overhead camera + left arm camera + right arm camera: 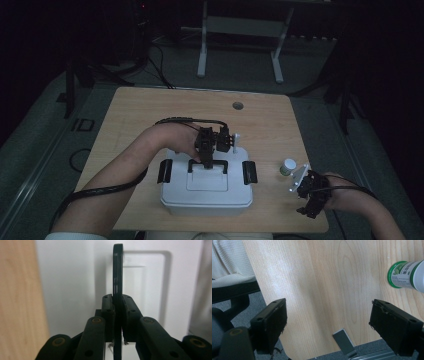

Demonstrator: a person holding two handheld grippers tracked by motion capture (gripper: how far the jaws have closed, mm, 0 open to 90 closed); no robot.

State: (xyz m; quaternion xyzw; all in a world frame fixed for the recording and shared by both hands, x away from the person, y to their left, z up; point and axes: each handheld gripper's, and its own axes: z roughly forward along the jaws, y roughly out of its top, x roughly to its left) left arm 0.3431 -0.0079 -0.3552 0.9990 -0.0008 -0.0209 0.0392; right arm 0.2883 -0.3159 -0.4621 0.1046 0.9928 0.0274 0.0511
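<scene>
Step in hand: the black handle (117, 272) on the lid of the white box (206, 192) has been gripped by the left gripper (206, 159); judged from this, the lid is about to be lifted or the box carried.
Left jaws: clenched on the handle, whose thin bar is seen edge-on and upright between them in the left gripper view.
Box: placed at the near middle of the worktop (150, 107), with a black latch (164, 171) at each side of the lid; whether the latches are undone cannot be told.
Next move: a straight upward pull is called for, the grip kept firm; if the latches are fastened, they would have to be freed first.
Left arm: reached in from the near left, forearm slanted across the worktop, the hand bent down over the lid.
Right gripper (328, 317): held low at the near right corner, jaws spread wide and empty.
Bottle (408, 275): a small white bottle with a green label, stood just beside the right gripper, untouched.
</scene>
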